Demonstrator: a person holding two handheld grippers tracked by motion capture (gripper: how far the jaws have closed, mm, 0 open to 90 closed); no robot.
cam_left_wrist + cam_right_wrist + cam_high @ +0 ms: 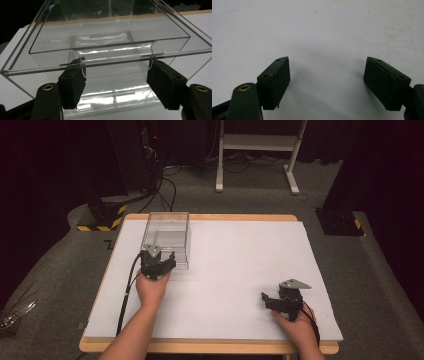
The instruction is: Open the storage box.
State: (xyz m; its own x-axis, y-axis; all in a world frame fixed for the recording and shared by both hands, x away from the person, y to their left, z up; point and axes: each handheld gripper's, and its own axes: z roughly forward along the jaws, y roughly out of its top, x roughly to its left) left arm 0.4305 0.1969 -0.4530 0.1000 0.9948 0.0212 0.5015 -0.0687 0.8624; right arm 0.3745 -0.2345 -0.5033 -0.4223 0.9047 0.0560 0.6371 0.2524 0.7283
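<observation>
Basically left claw (115,75) gapes wide against the clear acrylic box (168,236) upper-left, likely lining up a grab; right claw (327,82) released, parked lower-right on the white table (235,270).

a lab or test studio, not a home: black curtains (45,165) close off both sides, grey carpet (240,200) covers the floor, and a dark equipment rack (147,150) w/ a red indicator light and loose cables (167,190) stands at the back. yellow-black hazard-striped bases (102,217) sit on the floor; a white metal frame (257,145) stands behind a white-topped counter (240,270).
</observation>
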